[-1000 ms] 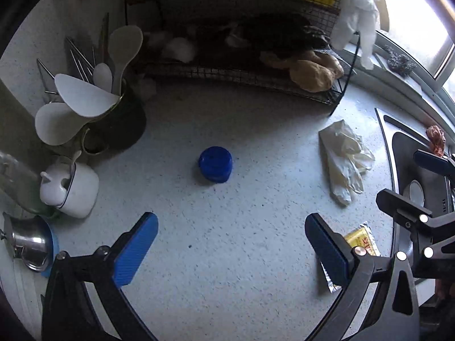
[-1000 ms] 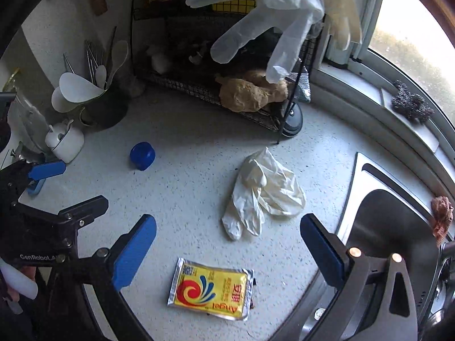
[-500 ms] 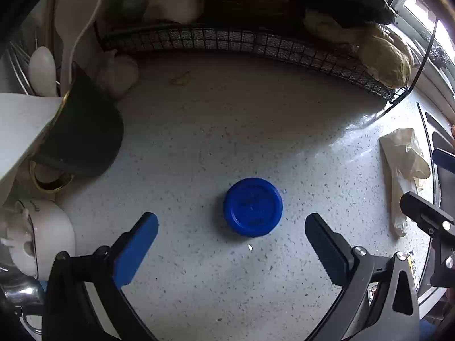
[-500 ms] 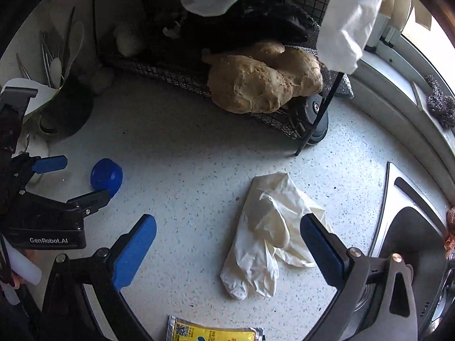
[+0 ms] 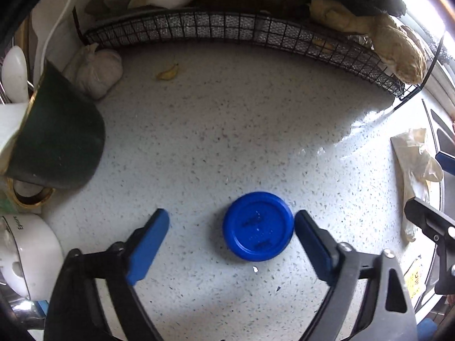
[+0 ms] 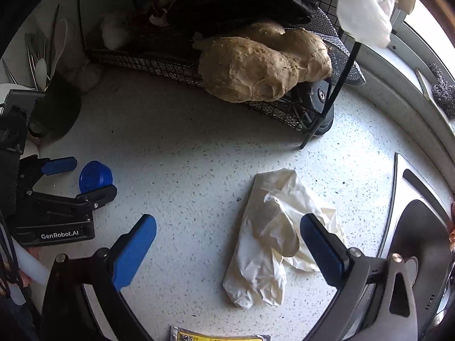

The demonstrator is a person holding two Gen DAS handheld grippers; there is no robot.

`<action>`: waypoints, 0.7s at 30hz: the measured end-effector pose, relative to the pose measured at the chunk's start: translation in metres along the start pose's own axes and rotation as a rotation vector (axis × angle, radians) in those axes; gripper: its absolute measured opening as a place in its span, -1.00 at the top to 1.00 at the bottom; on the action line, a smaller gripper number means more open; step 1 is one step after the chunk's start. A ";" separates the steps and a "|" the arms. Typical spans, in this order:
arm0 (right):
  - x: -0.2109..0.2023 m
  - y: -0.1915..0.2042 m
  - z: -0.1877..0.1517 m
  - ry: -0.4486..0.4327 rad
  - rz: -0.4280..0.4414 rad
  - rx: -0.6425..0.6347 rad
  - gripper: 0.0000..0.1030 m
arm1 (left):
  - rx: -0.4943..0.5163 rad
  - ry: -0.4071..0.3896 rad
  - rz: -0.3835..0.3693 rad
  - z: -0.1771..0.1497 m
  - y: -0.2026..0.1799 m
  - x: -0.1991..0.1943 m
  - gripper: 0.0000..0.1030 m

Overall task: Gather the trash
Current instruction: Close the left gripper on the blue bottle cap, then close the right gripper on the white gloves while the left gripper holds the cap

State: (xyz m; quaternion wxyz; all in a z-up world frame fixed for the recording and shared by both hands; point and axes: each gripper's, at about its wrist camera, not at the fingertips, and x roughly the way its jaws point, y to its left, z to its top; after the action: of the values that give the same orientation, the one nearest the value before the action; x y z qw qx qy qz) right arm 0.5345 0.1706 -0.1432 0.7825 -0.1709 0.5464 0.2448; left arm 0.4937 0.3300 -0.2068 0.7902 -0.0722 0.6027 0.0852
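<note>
Both tongs have been lowered toward the table. Left tongs are closing, the blue cap between them, only the right pad just beside it. Right tongs are held released over the crumpled glove, near the sink-side edge.

Both wrist views steeply down, close over shared speckled counter.

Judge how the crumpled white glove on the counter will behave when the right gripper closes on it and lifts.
The crumpled white glove looks thin and creased, so it will probably bunch and dangle limply. It likely weighs very little. The right gripper stands open around it, so the pads may catch only a fold.
</note>
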 end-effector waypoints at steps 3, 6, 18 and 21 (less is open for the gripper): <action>0.001 -0.009 0.001 0.000 -0.005 0.008 -0.97 | 0.017 0.008 -0.006 0.003 -0.006 -0.005 -0.22; -0.007 -0.018 -0.008 -0.009 -0.001 0.029 -0.97 | 0.042 0.020 -0.020 0.004 -0.010 -0.007 0.17; -0.032 -0.064 -0.034 -0.029 0.040 0.105 -0.97 | 0.057 -0.043 -0.094 -0.010 -0.052 -0.034 0.17; -0.030 -0.075 -0.038 -0.014 0.051 0.114 -0.97 | 0.081 -0.048 -0.094 -0.006 -0.058 -0.034 0.17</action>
State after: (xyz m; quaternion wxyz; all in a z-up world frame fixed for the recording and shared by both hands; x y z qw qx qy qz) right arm 0.5393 0.0827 -0.1283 0.7884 -0.1101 0.5580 0.2345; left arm 0.4921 0.2706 -0.1747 0.8098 -0.0665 0.5824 0.0251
